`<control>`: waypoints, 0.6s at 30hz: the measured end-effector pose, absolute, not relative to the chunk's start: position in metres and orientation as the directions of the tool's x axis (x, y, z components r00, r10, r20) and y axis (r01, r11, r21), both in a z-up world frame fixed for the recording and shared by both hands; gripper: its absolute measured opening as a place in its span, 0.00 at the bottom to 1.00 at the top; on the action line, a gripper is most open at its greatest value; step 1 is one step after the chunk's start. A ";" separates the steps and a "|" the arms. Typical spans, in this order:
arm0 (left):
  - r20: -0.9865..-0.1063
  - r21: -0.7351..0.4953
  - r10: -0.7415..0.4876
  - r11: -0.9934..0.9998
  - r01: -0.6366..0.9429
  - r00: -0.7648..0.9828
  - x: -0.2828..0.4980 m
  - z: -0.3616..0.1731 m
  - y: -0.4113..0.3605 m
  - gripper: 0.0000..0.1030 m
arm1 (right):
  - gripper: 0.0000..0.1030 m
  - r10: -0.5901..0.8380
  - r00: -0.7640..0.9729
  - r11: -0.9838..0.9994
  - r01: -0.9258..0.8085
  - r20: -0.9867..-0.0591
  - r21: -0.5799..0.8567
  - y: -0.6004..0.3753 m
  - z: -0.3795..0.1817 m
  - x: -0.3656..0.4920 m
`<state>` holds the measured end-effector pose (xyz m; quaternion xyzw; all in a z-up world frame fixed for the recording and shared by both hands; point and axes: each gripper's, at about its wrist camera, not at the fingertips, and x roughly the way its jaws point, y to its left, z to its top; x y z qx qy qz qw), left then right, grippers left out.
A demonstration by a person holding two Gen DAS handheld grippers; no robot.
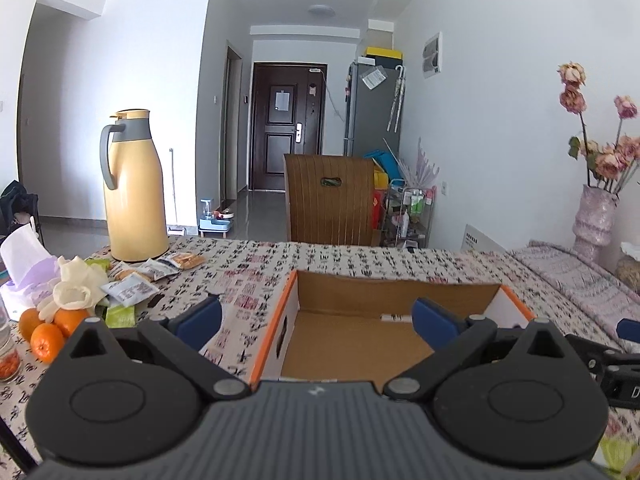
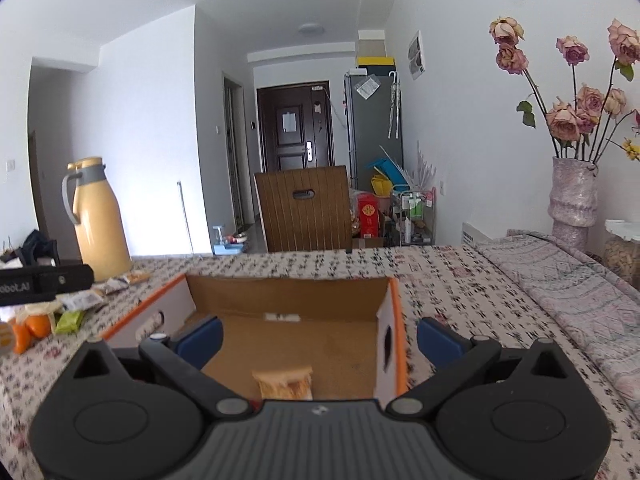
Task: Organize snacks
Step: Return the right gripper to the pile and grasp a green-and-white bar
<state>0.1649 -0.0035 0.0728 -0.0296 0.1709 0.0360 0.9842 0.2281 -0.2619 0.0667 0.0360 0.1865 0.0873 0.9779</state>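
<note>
An open cardboard box (image 1: 360, 336) with orange edges sits on the patterned tablecloth; the right wrist view shows the same box (image 2: 288, 300). One tan snack packet (image 2: 285, 385) lies on the box floor near its front. My left gripper (image 1: 316, 320) is open, straddling the box's left wall with nothing between its blue pads. My right gripper (image 2: 320, 336) is open too, straddling the box's right wall above the packet. Several loose snack packets (image 1: 136, 280) lie in a heap at the left by the flask.
A yellow thermos flask (image 1: 134, 188) stands at the table's far left. Oranges (image 1: 48, 330), a rubber glove (image 1: 76, 288) and a tissue pack (image 1: 24, 268) crowd the left edge. A vase of dried roses (image 2: 572, 196) stands at the right. A wooden chair (image 1: 332, 196) is behind the table.
</note>
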 end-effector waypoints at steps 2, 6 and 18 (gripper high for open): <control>-0.342 -0.041 0.054 0.997 -0.072 0.938 0.154 0.069 -0.004 1.00 | 1.00 0.174 0.913 0.984 -0.148 -0.368 0.099 -0.267 0.062 0.218; -0.349 -0.023 0.040 0.998 -0.051 0.936 0.136 0.058 -0.004 1.00 | 1.00 0.151 0.900 0.988 -0.122 -0.409 0.096 -0.281 0.046 0.197; -0.420 -0.037 0.007 0.999 -0.025 0.907 0.090 0.013 0.009 1.00 | 1.00 0.110 0.869 0.994 -0.092 -0.482 0.060 -0.315 0.009 0.137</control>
